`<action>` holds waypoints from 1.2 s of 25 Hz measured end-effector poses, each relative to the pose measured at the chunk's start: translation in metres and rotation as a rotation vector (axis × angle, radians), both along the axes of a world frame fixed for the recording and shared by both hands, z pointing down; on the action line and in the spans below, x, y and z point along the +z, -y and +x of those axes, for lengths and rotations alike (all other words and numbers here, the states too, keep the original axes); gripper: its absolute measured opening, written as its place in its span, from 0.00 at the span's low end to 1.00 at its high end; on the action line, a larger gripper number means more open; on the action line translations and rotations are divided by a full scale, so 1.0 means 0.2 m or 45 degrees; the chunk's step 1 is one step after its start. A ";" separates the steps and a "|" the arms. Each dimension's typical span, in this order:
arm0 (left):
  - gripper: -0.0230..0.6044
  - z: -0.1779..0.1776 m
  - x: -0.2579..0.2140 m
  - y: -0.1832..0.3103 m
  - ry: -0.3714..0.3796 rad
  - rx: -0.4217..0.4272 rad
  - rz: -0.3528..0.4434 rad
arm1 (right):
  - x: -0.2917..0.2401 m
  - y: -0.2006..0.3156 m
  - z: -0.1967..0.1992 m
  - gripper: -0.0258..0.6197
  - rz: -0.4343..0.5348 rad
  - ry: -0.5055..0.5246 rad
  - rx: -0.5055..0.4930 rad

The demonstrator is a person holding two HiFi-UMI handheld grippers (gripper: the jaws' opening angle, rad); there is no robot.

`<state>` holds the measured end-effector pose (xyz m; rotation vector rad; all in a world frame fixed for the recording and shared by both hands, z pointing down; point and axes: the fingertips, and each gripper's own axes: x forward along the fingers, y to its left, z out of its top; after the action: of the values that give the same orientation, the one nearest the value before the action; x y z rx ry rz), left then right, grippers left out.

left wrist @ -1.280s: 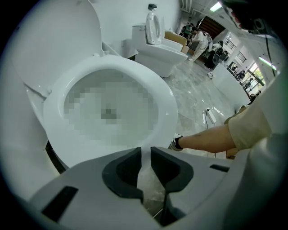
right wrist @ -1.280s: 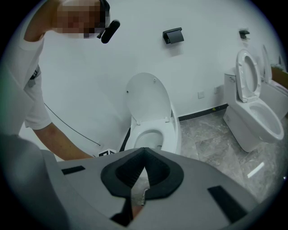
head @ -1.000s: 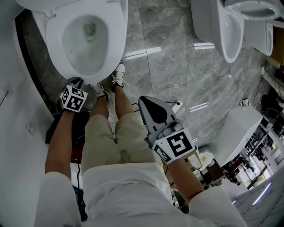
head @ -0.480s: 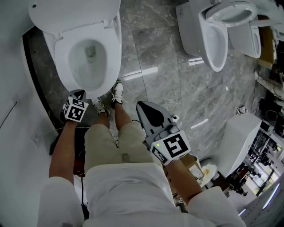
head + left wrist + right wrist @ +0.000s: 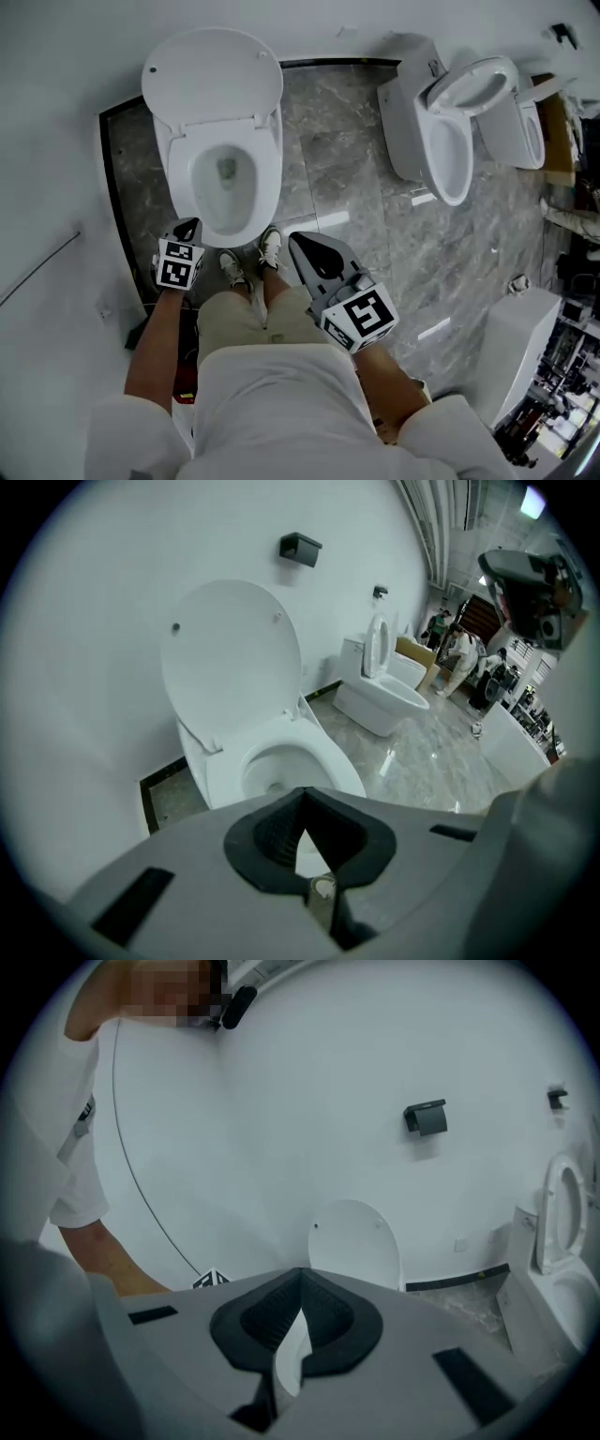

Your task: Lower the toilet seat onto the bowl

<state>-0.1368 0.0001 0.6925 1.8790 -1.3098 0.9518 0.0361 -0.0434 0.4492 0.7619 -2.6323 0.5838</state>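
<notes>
the toilet seat [image 5: 270,178], a smooth glossy white ring, seemed to lie already flat on the bowl [image 5: 225,202], with the oval lid [image 5: 212,75] raised behind. the left gripper [image 5: 189,228] and right gripper [image 5: 298,242] hung before it, jaws together on nothing; what remained, i judge, was to check that it sat evenly

Grey veined marble floor [image 5: 347,178], glossy, with a dark border strip [image 5: 111,206] at its left edge, along the foot of the white wall [image 5: 56,141]. A second toilet [image 5: 450,131] stood at far right, well apart, its seat raised upright. A black holder [image 5: 300,547] was fixed high on the far wall; a thin dark cable [image 5: 37,272] ran slantwise across the left wall. Near centre: white shoes [image 5: 270,248] side by side on the floor, beige shorts [image 5: 244,319] above them. A white box [image 5: 511,342] stood at near right, with indistinct clutter beyond it.
</notes>
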 end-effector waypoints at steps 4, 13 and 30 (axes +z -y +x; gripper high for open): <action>0.05 -0.07 -0.31 0.06 -0.026 -0.093 0.141 | -0.16 0.02 -0.07 0.04 0.052 0.007 -0.011; 0.04 -0.21 -1.00 0.22 0.039 -0.138 0.471 | -0.47 0.15 -0.16 0.04 0.164 0.071 -0.014; 0.04 -0.58 -2.20 0.20 0.106 -0.374 1.061 | -0.90 0.28 -0.45 0.04 0.288 0.209 -0.142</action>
<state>-0.2519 -0.0394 0.2518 2.1274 -2.1880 0.3358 -0.0539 -0.0985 0.2699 0.6481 -2.9061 0.3347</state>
